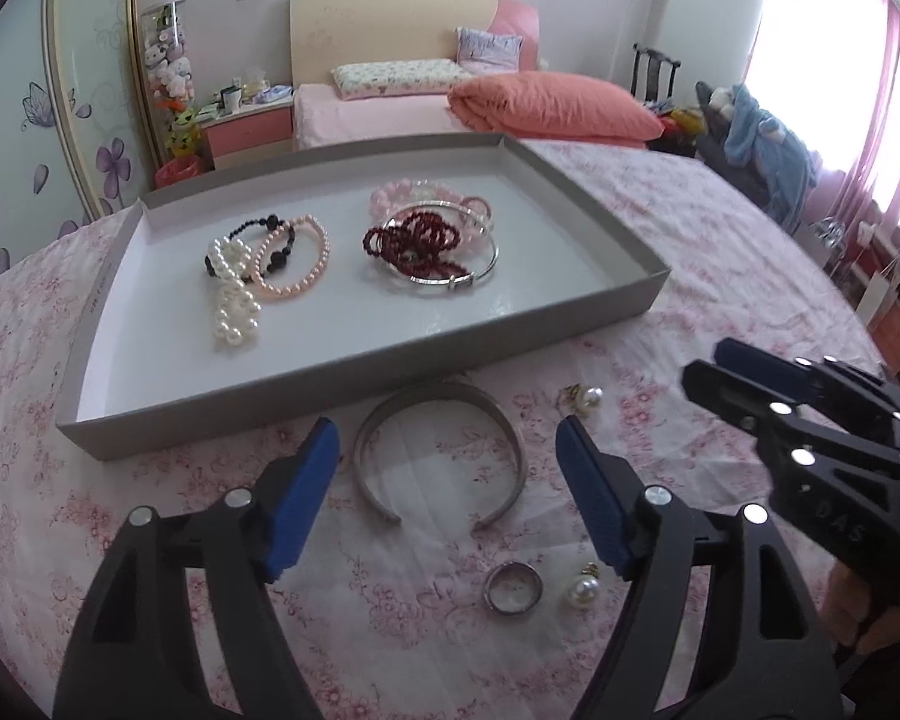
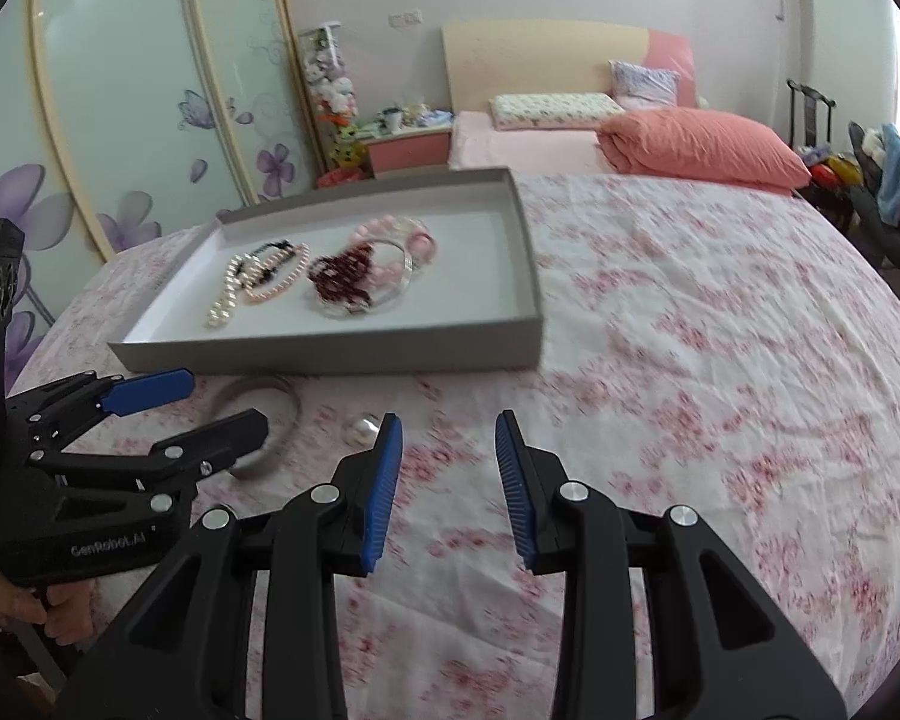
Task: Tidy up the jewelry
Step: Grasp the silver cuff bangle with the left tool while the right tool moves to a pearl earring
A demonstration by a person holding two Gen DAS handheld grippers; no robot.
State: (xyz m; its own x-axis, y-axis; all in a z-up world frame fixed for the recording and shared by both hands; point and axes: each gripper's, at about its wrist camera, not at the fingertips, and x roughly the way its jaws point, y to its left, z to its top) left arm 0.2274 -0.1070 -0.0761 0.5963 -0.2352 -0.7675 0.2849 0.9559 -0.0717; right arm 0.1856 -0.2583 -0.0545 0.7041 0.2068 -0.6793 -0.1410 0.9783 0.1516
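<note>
Left wrist view: you are looking down over the flowered bedspread (image 1: 660, 228) toward the grey tray (image 1: 354, 372), which is sitting on the bed ahead of you.
Left tongs: your left gripper (image 1: 447, 492) is standing wide apart and empty, its blue pads flanking the silver cuff bangle (image 1: 438, 456) without touching it.
Cuff bangle: it is lying flat on the bedspread just in front of the tray's near wall, its gap facing you.
Loose pieces: a ring (image 1: 512, 596) and a pearl earring (image 1: 582, 588) are lying nearer to you; a second pearl earring (image 1: 588, 399) is lying right of the bangle.
Tray contents: a white pearl strand (image 1: 234, 300), a pink pearl bracelet (image 1: 294, 258) and dark red beads (image 1: 414, 243) are already resting inside.
Right wrist view: your right gripper (image 2: 448, 492) is hovering over bare bedspread, right of the loose pieces.
Right tongs: the jaws are standing partly apart, nothing between them.
Neighbour: your left gripper (image 2: 168, 414) is showing at the left edge, straddling the bangle (image 2: 270, 420).
Step in hand: you are apparently lining up the left tongs to pick up the bangle.
Next move: likely lowering until both pads are bracketing the band, then closing; thin metal lying flat may slip.
</note>
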